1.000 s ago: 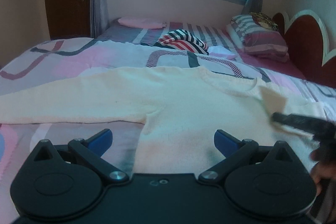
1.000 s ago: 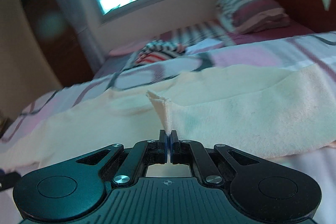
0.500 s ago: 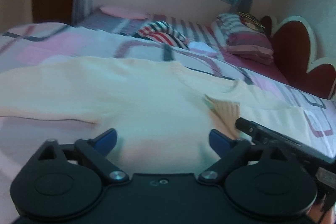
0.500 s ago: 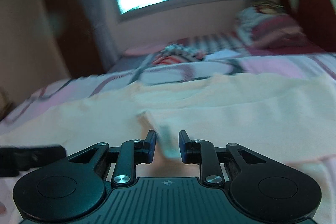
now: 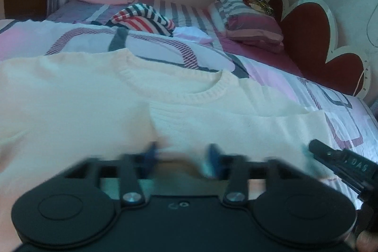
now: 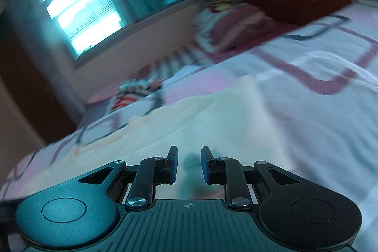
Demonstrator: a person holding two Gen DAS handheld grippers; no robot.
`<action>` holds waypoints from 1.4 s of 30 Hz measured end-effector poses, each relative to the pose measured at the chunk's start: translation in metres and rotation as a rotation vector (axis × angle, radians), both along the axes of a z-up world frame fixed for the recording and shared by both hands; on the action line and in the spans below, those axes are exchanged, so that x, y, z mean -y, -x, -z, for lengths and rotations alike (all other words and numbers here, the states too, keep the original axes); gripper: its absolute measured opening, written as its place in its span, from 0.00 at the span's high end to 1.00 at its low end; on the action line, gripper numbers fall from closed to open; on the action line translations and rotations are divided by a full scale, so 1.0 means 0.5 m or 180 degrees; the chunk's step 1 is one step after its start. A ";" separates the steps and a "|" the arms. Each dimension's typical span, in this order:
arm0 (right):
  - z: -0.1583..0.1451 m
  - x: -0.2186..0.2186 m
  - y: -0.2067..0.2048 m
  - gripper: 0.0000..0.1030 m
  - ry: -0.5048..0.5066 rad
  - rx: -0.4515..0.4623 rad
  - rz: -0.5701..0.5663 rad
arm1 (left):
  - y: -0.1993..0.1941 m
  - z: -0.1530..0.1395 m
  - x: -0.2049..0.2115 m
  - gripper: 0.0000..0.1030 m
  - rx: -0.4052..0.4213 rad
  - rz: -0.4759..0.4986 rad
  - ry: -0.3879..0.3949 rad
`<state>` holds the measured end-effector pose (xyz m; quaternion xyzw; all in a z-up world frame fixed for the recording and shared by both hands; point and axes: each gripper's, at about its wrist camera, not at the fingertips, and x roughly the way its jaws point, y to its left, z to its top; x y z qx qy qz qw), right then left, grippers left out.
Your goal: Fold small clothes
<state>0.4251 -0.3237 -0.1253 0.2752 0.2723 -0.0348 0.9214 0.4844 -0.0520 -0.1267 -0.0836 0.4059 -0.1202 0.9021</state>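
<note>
Left claw (image 5: pixel 182 157) is closing, blurred; right claw (image 6: pixel 189 163) is slightly parted, empty.

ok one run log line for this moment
sweater: flat on bed, right sleeve folded in | left hand-held gripper: closing over sweater | right hand-held gripper: open, empty

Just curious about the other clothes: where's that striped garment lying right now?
In the left wrist view, the striped garment lies bunched on the bed, beyond the cream sweater, left of the pillows.

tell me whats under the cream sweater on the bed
The cream sweater lies flat on a pink and white patterned bedspread, which shows around its neckline and shoulder. Whatever is directly beneath the body of the sweater is covered.
</note>
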 end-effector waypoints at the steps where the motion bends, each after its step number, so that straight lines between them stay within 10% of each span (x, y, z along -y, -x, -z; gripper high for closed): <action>1: 0.001 0.015 0.000 0.78 -0.0029 -0.0003 0.0074 | -0.003 -0.002 -0.001 0.93 0.0003 0.0016 0.0044; 28: -0.015 0.005 0.060 0.79 -0.0014 -0.0145 0.0157 | 0.023 -0.019 -0.241 0.93 0.0194 -0.0375 -0.0209; 31: 0.003 -0.016 0.043 0.79 0.0212 -0.0390 0.0088 | 0.019 -0.010 -0.243 0.83 0.0157 -0.0360 -0.0237; 35: -0.014 -0.016 0.049 0.79 0.0296 -0.0323 0.0121 | 0.045 -0.038 -0.256 0.40 0.0425 -0.0578 -0.0566; 42: -0.034 -0.130 -0.024 0.79 0.0208 -0.0057 -0.0538 | 0.051 -0.048 -0.100 0.32 0.0660 0.0207 -0.0573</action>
